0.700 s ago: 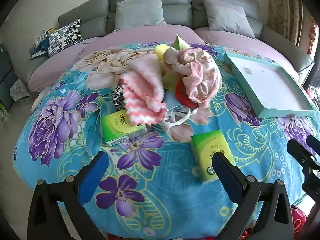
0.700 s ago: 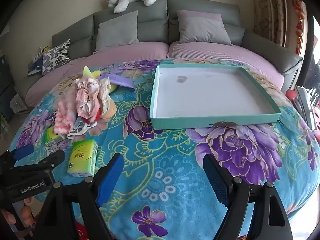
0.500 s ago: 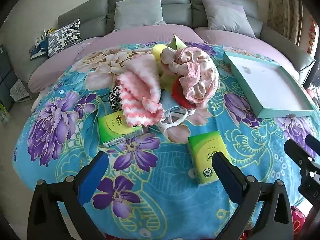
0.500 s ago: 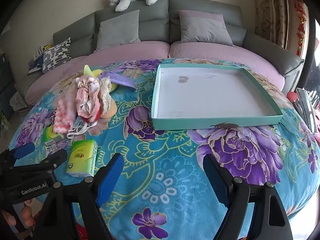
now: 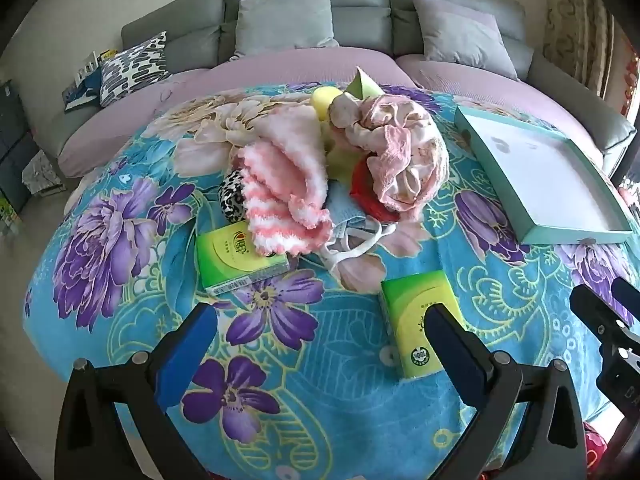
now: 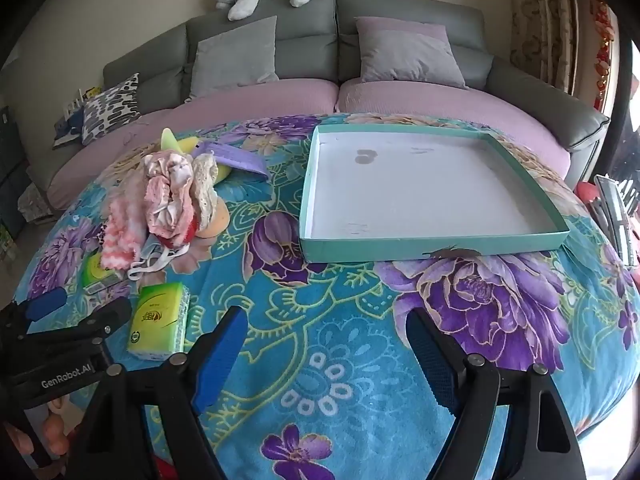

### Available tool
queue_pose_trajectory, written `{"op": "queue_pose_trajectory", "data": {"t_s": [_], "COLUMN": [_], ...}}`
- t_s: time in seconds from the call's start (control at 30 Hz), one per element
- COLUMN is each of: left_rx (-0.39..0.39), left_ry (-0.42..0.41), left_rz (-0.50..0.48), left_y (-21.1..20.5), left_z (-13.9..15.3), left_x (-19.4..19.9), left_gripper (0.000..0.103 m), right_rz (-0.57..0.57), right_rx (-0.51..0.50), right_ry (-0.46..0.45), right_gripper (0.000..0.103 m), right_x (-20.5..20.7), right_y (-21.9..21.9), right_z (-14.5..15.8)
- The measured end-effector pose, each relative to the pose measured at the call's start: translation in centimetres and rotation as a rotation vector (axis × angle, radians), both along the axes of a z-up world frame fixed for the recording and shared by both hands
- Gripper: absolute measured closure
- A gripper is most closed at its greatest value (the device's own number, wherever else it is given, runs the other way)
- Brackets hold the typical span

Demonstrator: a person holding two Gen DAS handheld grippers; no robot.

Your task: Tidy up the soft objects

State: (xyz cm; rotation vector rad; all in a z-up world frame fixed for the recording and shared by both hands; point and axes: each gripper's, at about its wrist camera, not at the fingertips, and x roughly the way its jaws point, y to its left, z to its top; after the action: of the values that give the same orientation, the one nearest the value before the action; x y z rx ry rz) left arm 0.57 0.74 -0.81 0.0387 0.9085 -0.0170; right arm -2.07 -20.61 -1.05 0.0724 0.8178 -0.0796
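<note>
Both the left gripper (image 5: 320,334) and right gripper (image 6: 326,348) gape empty; grabbing the tangled pile (image 5: 340,172) could drag neighbouring pieces off the worktop (image 5: 120,280).

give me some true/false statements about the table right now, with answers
1. The teal tray holds a pile of clothes. False: it is empty; the pile of soft things lies on the floral cloth beside it.
2. Two green tissue packs lie near the pile. True: one partly under the pink striped knit, one apart from it.
3. The left gripper grips a pack. False: it is open, holding nothing.
4. The right gripper is open over bare cloth. True.
</note>
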Motion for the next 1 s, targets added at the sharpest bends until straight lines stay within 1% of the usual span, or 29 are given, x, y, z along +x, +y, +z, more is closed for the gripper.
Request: {"op": "queue_pose_trajectory", "data": {"t_s": [0.1, 0.23, 0.4, 0.6, 1.0], "left_rx": [-0.010, -0.016, 0.002, 0.037, 0.046], "left_ry": [0.007, -0.004, -0.014, -0.018, -0.013], "left_rz": [0.024, 0.034, 0.028, 0.018, 0.023], "left_y": [0.3, 1.1, 0.8, -0.9, -1.2], "left_z": [-0.1, -0.2, -0.1, 0.4, 0.7], "left_x": [0.1, -0.3, -0.5, -0.6, -0.4], "left_gripper": [0.000, 0.000, 0.000, 0.000, 0.000], "right_rz": [-0.005, -0.009, -0.006, -0.011, -0.011], "right_rx": [-0.003, -0.005, -0.020, -0.021, -0.022], "right_ry": [-0.004, -0.002, -0.004, 0.004, 0.006], "right_gripper": [0.019, 0.019, 0.019, 0.019, 0.019], "right_x": [0.0, -0.1, -0.2, -0.1, -0.1], "right_y": [0.0, 0.0, 0.3, 0.2, 0.3], "right_z": [0.0, 0.1, 0.2, 0.2, 0.2]}}
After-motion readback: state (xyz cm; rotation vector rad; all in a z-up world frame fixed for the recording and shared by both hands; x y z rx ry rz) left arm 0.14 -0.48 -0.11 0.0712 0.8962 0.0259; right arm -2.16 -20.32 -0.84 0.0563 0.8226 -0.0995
